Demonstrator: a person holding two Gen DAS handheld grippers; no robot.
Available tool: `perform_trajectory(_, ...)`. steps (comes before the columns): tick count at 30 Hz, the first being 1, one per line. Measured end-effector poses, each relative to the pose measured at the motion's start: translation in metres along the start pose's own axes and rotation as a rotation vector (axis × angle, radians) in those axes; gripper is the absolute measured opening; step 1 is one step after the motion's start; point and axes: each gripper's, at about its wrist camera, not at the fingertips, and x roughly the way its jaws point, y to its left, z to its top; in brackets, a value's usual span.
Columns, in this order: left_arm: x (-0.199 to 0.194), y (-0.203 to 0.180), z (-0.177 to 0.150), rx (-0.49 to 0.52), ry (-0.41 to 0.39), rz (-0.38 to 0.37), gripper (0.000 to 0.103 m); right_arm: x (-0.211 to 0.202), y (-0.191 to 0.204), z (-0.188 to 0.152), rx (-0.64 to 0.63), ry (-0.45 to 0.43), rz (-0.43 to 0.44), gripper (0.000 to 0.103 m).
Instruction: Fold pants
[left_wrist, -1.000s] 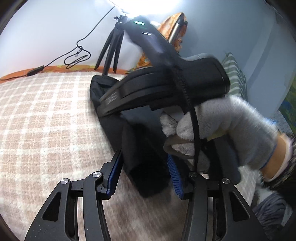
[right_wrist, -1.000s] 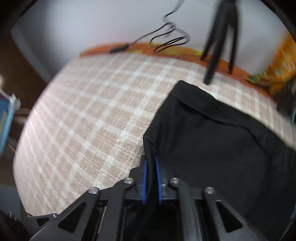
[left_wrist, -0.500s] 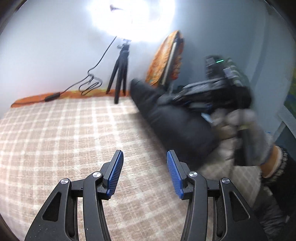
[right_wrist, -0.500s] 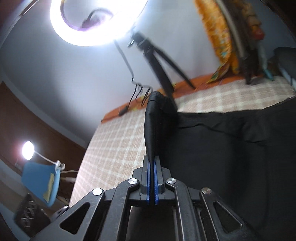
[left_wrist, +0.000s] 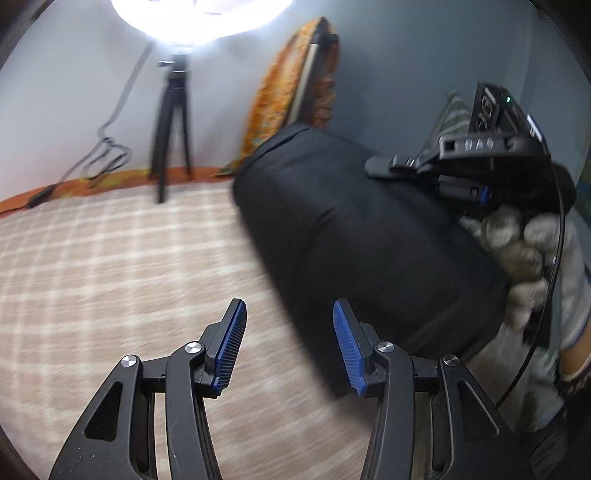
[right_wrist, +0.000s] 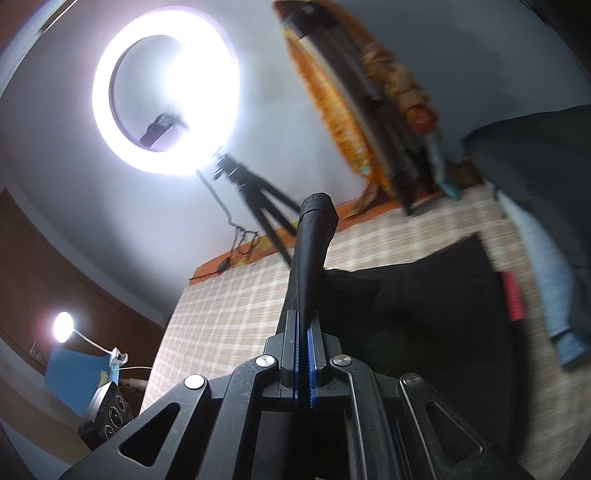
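Observation:
The black pants (left_wrist: 362, 236) hang lifted above the checked beige bedspread (left_wrist: 110, 266), held up at the right by my right gripper (left_wrist: 480, 192) in a grey-gloved hand. My left gripper (left_wrist: 288, 343) is open and empty, low over the bedspread, just left of the hanging cloth. In the right wrist view my right gripper (right_wrist: 303, 350) is shut on a rolled edge of the pants (right_wrist: 314, 236) that sticks up from between the pads; the rest of the black cloth (right_wrist: 424, 314) drapes down to the right.
A bright ring light (right_wrist: 166, 96) on a black tripod (left_wrist: 171, 122) stands at the bed's far edge with a trailing cable (left_wrist: 107, 158). Orange patterned cloth (left_wrist: 284, 92) leans against the wall. A lamp (right_wrist: 62, 326) and blue item are at lower left.
My right gripper has lifted the pants off the bed, up and to the right. My left gripper has come away from the cloth and stays open.

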Motion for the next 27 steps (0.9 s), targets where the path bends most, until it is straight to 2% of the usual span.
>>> perform_trajectory(6,0.035,-0.041,0.004,0.096,0.041,-0.025,0.046,-0.017,-0.041,0.003,0.001,0.001,-0.061,0.001)
perform_trajectory(13,0.059,-0.053,0.004,0.126,0.088,-0.043,0.046,-0.022,-0.071,-0.002,0.002,0.014,-0.11,0.001)
perform_trajectory(20,0.08,-0.076,0.006,0.227,0.137,-0.038,0.046,-0.031,-0.102,-0.005,0.059,0.013,-0.151,0.0)
perform_trajectory(27,0.082,-0.079,0.002,0.256,0.159,-0.041,0.046,-0.023,-0.119,-0.014,0.087,0.044,-0.196,0.0)
